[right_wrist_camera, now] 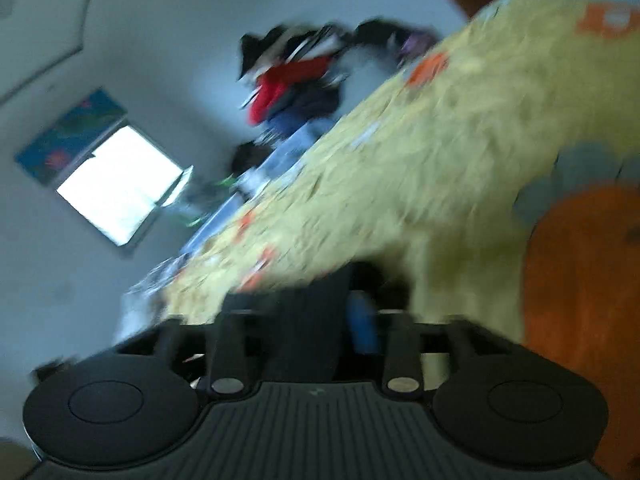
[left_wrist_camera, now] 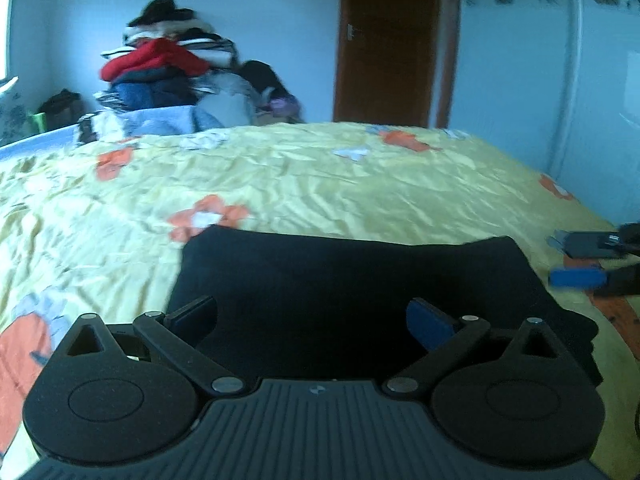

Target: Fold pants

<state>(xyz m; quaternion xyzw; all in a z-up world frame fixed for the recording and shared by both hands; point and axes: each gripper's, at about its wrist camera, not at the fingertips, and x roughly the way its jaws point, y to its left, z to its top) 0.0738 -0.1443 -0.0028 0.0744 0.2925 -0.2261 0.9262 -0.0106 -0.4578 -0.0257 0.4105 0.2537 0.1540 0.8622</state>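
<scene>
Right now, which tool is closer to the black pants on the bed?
Left. The left tool hangs open right over the near part of the black pants; the right tool sits just off their right edge, above the yellow sheet.

Right wrist view motion-blurred throughout; clothes pile [right_wrist_camera: 296,76] indistinct. Right gripper [left_wrist_camera: 588,260] cut off by left view's right edge.

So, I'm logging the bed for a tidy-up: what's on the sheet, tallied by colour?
Black: 1, the folded pants
Grippers with blue and dark pads: 2, left gripper, right gripper
Total: 3 on or over the yellow sheet
</scene>
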